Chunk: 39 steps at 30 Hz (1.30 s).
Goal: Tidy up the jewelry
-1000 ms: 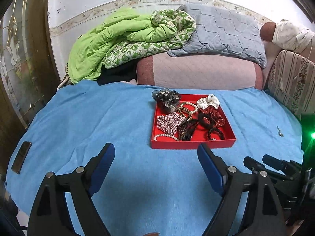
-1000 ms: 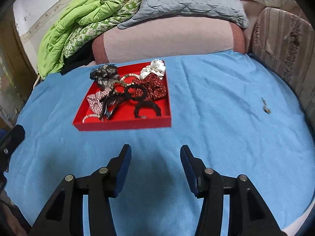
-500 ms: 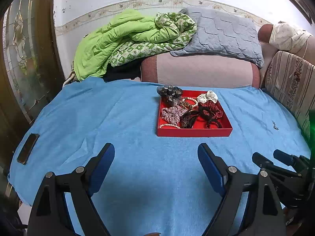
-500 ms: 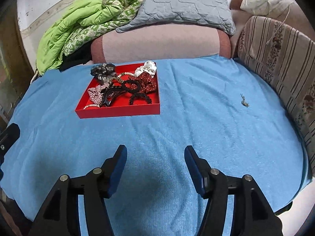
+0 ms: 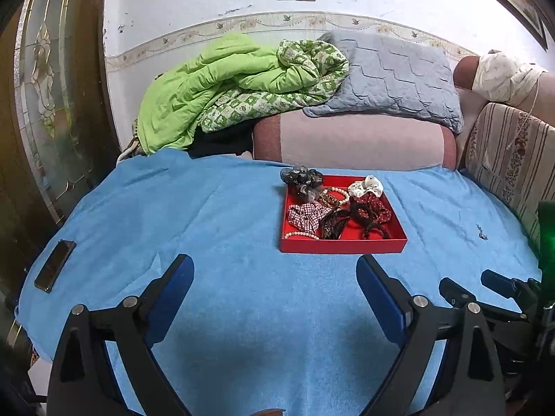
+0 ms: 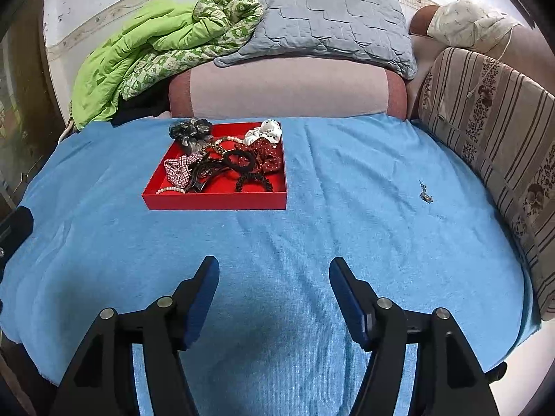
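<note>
A red tray point(image 5: 343, 245) point(image 6: 215, 204) sits on the blue cloth, holding scrunchies, hair ties, a hair clip and pearl bracelets. A small metal piece of jewelry point(image 6: 426, 194) point(image 5: 481, 233) lies loose on the cloth, right of the tray. My left gripper point(image 5: 275, 274) is open and empty, well short of the tray. My right gripper point(image 6: 274, 277) is open and empty, also short of the tray and left of the loose piece. The right gripper's body shows at the right edge of the left wrist view.
The blue cloth point(image 5: 208, 215) covers a round surface. A dark phone point(image 5: 54, 265) lies at its left edge. Behind are a pink sofa back point(image 5: 350, 142), green blankets point(image 5: 225, 83) and a grey pillow point(image 5: 392, 76). A striped cushion point(image 6: 492, 131) lines the right side.
Both grippers have pulled back and up from the tray, which now looks smaller and farther. Both stay open and empty. Nothing on the cloth has moved.
</note>
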Available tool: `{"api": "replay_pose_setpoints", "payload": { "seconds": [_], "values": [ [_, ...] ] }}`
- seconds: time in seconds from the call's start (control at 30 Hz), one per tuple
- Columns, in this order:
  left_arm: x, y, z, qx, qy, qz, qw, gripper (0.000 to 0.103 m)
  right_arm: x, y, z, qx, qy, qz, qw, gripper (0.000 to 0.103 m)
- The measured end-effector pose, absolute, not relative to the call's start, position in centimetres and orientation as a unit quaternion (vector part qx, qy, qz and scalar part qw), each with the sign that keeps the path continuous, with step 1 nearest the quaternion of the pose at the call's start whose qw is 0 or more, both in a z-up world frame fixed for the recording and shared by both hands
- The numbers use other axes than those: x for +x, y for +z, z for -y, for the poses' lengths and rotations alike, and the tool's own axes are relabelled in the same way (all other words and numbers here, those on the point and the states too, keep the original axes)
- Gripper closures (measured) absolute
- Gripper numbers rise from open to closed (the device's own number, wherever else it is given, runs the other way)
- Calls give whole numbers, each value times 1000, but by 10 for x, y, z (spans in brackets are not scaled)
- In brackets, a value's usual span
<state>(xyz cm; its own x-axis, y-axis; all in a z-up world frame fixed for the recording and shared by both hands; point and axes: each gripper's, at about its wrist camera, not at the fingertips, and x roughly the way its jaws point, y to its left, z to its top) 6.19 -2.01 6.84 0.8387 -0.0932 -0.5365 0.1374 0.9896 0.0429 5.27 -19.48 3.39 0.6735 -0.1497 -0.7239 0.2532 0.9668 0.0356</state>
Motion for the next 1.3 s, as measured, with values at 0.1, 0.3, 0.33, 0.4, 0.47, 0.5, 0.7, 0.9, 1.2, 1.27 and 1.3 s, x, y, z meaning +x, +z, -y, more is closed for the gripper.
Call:
{"api": "replay_pose_setpoints", "payload": {
  "seconds": [0.1, 0.3, 0.33, 0.4, 0.47, 0.5, 0.7, 0.9, 1.2, 1.27, 1.3],
  "values": [
    [61, 68, 21, 44, -60, -279, 957, 9, 52, 34, 194, 66, -110, -388, 912, 32],
    [61, 66, 22, 45, -66, -279, 957, 9, 52, 34, 193, 61, -109, -391, 912, 32],
    [61, 66, 22, 43, -68, -279, 957, 9, 52, 33, 193, 61, -109, -392, 912, 32],
    [62, 65, 21, 40, -69, -282, 956, 8, 52, 32, 192, 61, -109, -392, 911, 32],
    [64, 64, 20, 38, -69, -285, 955, 8, 53, 32, 192, 60, -109, -394, 911, 32],
    [65, 64, 20, 39, -68, -286, 955, 8, 53, 31, 192, 59, -110, -394, 911, 32],
    [68, 59, 21, 47, -64, -293, 953, 8, 54, 29, 189, 55, -111, -396, 910, 32],
    [70, 54, 24, 62, -59, -297, 951, 8, 55, 29, 184, 42, -112, -396, 911, 31],
    [73, 48, 26, 61, -71, -314, 945, 8, 56, 27, 184, 41, -112, -397, 910, 30],
    [74, 47, 27, 63, -74, -317, 943, 8, 56, 27, 184, 41, -112, -397, 910, 30],
    [74, 47, 28, 64, -75, -318, 943, 8, 56, 26, 184, 41, -112, -397, 910, 30]
  ]
}}
